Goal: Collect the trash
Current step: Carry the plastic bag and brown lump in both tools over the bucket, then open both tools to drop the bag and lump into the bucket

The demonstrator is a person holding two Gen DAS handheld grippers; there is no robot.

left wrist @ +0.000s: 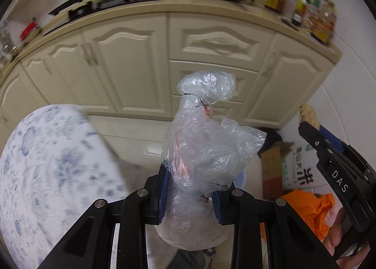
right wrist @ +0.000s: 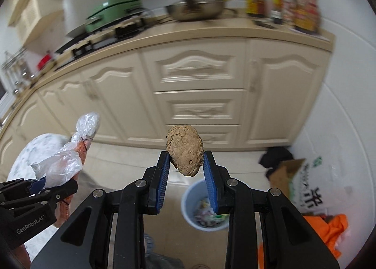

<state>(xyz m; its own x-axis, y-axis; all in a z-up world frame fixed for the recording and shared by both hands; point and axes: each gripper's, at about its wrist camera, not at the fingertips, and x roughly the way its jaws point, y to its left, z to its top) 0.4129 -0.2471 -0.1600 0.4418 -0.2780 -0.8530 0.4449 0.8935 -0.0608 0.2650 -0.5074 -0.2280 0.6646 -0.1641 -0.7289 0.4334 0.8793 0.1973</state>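
Observation:
My left gripper [left wrist: 190, 183] is shut on a crumpled clear plastic bag [left wrist: 206, 142], tied with a black thread and showing something orange inside. The same bag [right wrist: 68, 158] and left gripper [right wrist: 43, 185] appear at the left of the right wrist view. My right gripper [right wrist: 185, 163] is shut on a brown, lumpy, dried-out chunk [right wrist: 185, 151]. In the left wrist view that chunk [left wrist: 309, 113] pokes out past the right gripper [left wrist: 312, 125] at the right edge. Below the right gripper a pale blue trash bin [right wrist: 191, 200] stands on the floor with mixed rubbish inside.
Cream kitchen cabinets [right wrist: 195, 95] face me, with a counter carrying a green pot [right wrist: 112, 10], a wok [right wrist: 195, 10] and sauce bottles [right wrist: 282, 3]. A cardboard box [right wrist: 284, 172] and orange cloth [right wrist: 333, 229] lie at the right wall. A blue-flecked white sleeve [left wrist: 47, 175] fills the left.

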